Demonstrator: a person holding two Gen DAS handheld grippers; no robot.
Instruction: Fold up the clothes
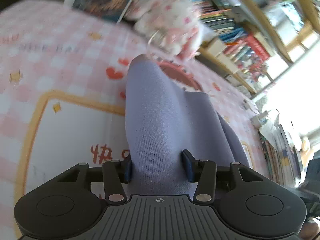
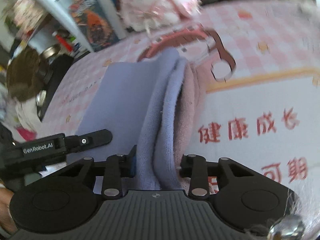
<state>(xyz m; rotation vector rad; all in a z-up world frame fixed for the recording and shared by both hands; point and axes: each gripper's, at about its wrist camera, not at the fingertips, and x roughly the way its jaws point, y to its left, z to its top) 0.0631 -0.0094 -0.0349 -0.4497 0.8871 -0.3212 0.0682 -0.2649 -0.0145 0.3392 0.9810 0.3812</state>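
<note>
A lavender knit garment (image 1: 156, 110) runs away from my left gripper (image 1: 158, 168) as a raised fold over the pink checked play mat (image 1: 70, 130). Its blue pads sit against both sides of the fold, so it is shut on the cloth. In the right wrist view the same garment (image 2: 124, 92) lies partly flat at the left and bunches into thick folds with a pinkish layer (image 2: 192, 104) on the right. My right gripper (image 2: 158, 166) is shut on those folds. The left gripper's body (image 2: 60, 144) shows at the left there, close beside the right one.
A white and pink plush toy (image 1: 172, 24) (image 2: 152, 6) sits at the mat's far edge, with a pink ring-shaped item (image 2: 180, 38) just in front of it. Shelves of books (image 1: 240, 40) stand behind. Red characters are printed on the mat (image 2: 260, 100). A hand (image 2: 4, 210) shows at the lower left.
</note>
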